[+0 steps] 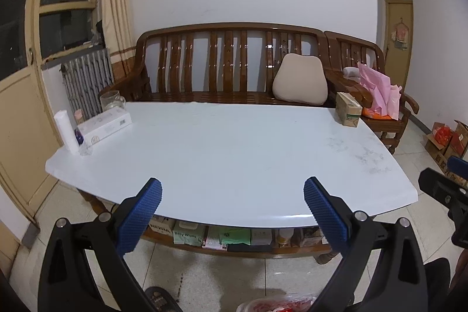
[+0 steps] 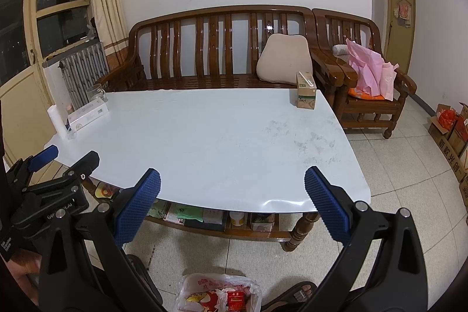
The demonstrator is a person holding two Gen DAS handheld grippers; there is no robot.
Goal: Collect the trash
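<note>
My left gripper (image 1: 232,195) is open and empty, held over the near edge of the white table (image 1: 222,148). My right gripper (image 2: 232,192) is open and empty too, over the same near edge of the table (image 2: 204,136). A plastic trash bag (image 2: 219,296) with red and yellow wrappers stands on the floor below me; it also shows in the left wrist view (image 1: 278,303). A tan drink carton (image 2: 306,91) stands at the table's far right corner, also in the left wrist view (image 1: 348,109). At the far left lie a white box (image 1: 105,125) and a white roll (image 1: 66,130).
A glass mug (image 1: 112,100) stands at the table's far left. A wooden bench (image 1: 234,63) with a beige cushion (image 1: 301,81) is behind the table. A chair holds a pink bag (image 2: 371,70). Cardboard boxes (image 2: 450,130) sit on the right floor. A shelf under the table holds packets (image 1: 187,234).
</note>
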